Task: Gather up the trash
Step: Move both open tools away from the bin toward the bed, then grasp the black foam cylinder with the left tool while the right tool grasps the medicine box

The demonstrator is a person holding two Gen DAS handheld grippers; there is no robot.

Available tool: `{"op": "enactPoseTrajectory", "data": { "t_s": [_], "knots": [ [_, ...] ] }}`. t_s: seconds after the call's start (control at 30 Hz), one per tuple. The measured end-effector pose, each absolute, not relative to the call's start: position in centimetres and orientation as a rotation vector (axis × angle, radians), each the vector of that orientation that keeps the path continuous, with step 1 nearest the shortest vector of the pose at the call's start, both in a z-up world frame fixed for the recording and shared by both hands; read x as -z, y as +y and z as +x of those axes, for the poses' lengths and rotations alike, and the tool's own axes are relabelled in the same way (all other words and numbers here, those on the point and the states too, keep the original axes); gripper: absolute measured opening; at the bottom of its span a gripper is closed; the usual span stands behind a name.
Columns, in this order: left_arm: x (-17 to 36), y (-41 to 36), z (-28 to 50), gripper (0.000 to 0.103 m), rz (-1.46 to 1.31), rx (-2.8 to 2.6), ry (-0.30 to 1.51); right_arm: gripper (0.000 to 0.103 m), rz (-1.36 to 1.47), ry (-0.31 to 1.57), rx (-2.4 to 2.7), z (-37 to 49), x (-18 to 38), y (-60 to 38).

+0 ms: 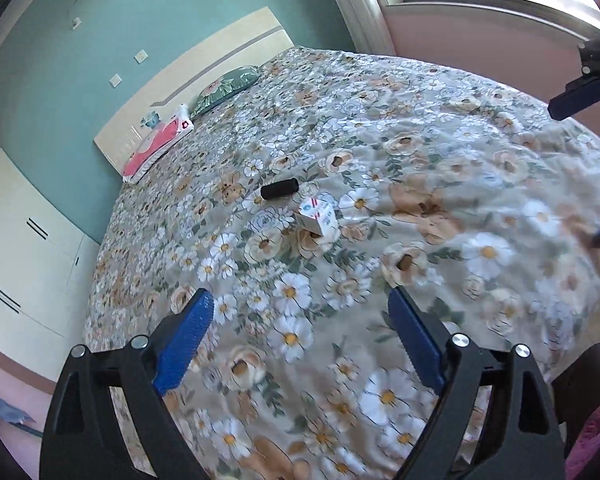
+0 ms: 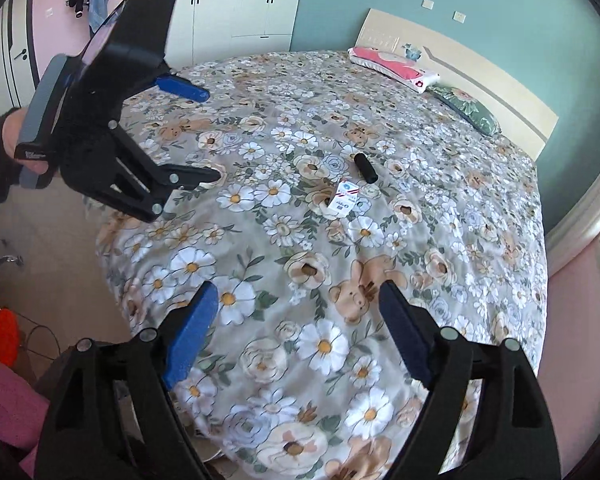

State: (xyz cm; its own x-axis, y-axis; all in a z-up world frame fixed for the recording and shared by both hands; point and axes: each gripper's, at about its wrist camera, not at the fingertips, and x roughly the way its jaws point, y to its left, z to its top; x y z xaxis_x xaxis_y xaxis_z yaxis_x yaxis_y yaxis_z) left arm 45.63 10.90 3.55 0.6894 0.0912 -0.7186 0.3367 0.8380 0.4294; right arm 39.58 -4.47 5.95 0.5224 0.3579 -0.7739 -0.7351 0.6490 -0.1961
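- Both your grippers hang above the near end of the bed, angled down at the flowered cover, and neither carries anything.
- The left gripper has its blue fingers spread wide with only bedding showing between them; the right gripper is spread just as wide and is empty too.
- The trash lies near the middle of the bed: a small white carton on its side, and just beyond it a short black cylinder. They sit close together, but whether they touch is hard to tell through the fisheye.
- Two pillows rest by the headboard, well apart from the trash.
- You look to be at the reach stage: nothing is picked up, and both pieces lie ahead of your fingertips.
- The next move calls for carrying one gripper forward and down over the carton, jaws straddling its narrow sides, before you close.
- The cover is soft and rumpled, so come down lightly or you may pinch fabric with the carton.
- No bin shows in either view; you will need to find one.
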Motion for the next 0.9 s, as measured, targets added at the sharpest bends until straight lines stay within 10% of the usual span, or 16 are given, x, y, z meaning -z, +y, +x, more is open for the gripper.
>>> {"op": "enactPoseTrajectory", "data": {
  "t_s": [0.57, 0.9],
  "knots": [
    [-11.4, 14.6, 66.4, 0.091, 0.613, 0.395, 1.057, 0.081, -0.471, 1.009, -0.768, 54.6, -16.0, 1.1],
    [-3.2, 16.8, 76.7, 0.091, 0.895, 0.644, 1.089, 0.081, -0.343, 1.076, -0.633, 62.1, -12.4, 4.3]
  ]
}}
